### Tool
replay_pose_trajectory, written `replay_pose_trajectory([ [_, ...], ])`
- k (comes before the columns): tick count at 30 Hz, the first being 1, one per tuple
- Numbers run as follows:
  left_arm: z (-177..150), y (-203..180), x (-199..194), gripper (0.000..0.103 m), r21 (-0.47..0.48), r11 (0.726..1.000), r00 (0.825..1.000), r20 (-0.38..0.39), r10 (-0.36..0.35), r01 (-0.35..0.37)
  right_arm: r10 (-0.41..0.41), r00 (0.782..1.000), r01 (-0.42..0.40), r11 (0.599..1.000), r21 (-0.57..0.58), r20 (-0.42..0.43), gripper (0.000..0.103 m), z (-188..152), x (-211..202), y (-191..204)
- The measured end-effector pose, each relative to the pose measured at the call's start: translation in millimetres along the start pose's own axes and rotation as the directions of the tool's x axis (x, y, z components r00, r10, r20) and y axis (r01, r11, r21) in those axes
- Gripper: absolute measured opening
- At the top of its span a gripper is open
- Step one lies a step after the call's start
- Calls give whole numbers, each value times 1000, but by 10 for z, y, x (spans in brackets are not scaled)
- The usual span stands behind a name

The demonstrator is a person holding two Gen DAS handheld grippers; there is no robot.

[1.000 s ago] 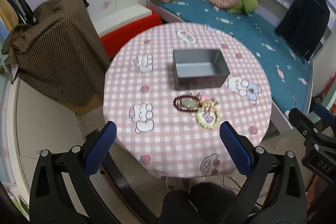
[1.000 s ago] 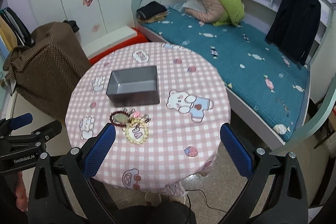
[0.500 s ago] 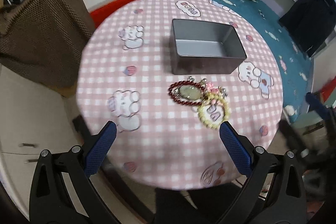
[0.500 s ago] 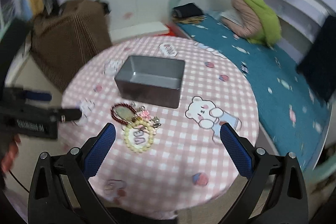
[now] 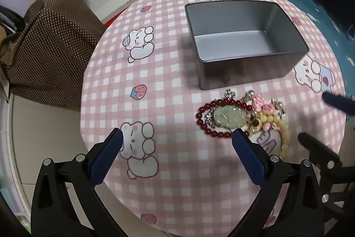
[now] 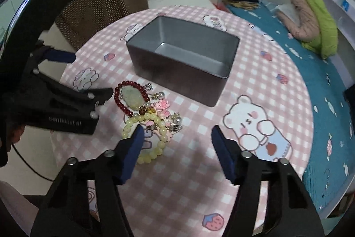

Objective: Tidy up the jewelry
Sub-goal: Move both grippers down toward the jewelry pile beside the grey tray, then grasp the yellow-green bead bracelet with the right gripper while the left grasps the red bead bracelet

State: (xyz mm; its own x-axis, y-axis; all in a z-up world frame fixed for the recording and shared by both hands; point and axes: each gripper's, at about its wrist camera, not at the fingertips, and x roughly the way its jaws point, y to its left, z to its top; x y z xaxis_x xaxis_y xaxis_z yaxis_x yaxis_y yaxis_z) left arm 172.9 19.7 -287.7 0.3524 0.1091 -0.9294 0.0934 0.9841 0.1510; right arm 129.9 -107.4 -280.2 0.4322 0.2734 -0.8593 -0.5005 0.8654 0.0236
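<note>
A pile of jewelry lies on the pink checked round table (image 5: 177,181) in front of an empty grey metal box (image 5: 241,46). It holds a dark red bead bracelet (image 5: 200,117) around a pale green stone (image 5: 228,118), a yellow bead bracelet (image 5: 285,139) and small pink and silver charms (image 5: 261,104). In the right wrist view I see the box (image 6: 186,59), the red bracelet (image 6: 117,99) and the yellow bracelet (image 6: 159,143). My left gripper (image 5: 177,139) is open, just left of the pile. My right gripper (image 6: 175,132) is open, just right of the pile.
A brown dotted cloth covers a bulky object (image 5: 51,41) left of the table. A bed with a teal cover (image 6: 321,72) runs along the right, with clothes piled on it. The left gripper's body (image 6: 55,103) shows beside the jewelry in the right wrist view.
Both grippers have moved down and forward towards the table. The jewelry and the box now look much larger and closer. Nothing on the table has moved.
</note>
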Motion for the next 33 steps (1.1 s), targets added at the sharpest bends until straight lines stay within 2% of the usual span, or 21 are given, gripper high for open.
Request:
replay_pose_trajectory([
  [2,27,46,61,98,-28,999,999,-9,-37,36,18,1000,-18,1000,-5,-20,50,-4,65,4],
  [4,49,79,97,98,-38,999,999,-12,-36,35,33,999,-33,999,-11,-30,47,-12,108,17],
  [7,87,82,142,98,-20,1000,1000,-11,-15,15,25,999,-26,999,-24,-47,39,-23,172,67],
  [11,139,108,223,97,-2,998,998,-22,-62,62,12,996,-12,1000,0,-87,29,-76,268,69],
  [13,164,98,258,84,16,997,997,-23,-80,80,-6,994,6,1000,7,-107,24,-103,315,72],
  [14,183,95,292,67,28,995,995,-33,-95,96,-8,994,10,1000,14,-113,23,-111,336,64],
  [16,218,89,390,65,41,991,990,-68,-124,127,-26,992,30,999,30,-125,20,-133,365,73],
  [19,243,95,463,64,59,986,986,-73,-151,155,-63,988,69,997,42,-141,16,-154,402,80],
  [23,285,116,525,49,76,973,974,-83,-210,217,-85,986,96,993,73,-142,15,-159,403,97],
  [25,298,141,544,40,68,963,963,-90,-254,261,-95,985,108,991,82,-143,15,-164,413,118],
  [26,301,145,555,29,65,956,955,-96,-280,287,-99,985,112,990,85,-144,14,-158,416,118],
  [29,301,84,558,15,99,954,957,-93,-273,282,-110,983,125,987,97,-150,13,-140,431,126],
  [33,305,12,559,10,128,949,956,-92,-279,289,-120,980,138,985,108,-158,12,-127,430,151],
])
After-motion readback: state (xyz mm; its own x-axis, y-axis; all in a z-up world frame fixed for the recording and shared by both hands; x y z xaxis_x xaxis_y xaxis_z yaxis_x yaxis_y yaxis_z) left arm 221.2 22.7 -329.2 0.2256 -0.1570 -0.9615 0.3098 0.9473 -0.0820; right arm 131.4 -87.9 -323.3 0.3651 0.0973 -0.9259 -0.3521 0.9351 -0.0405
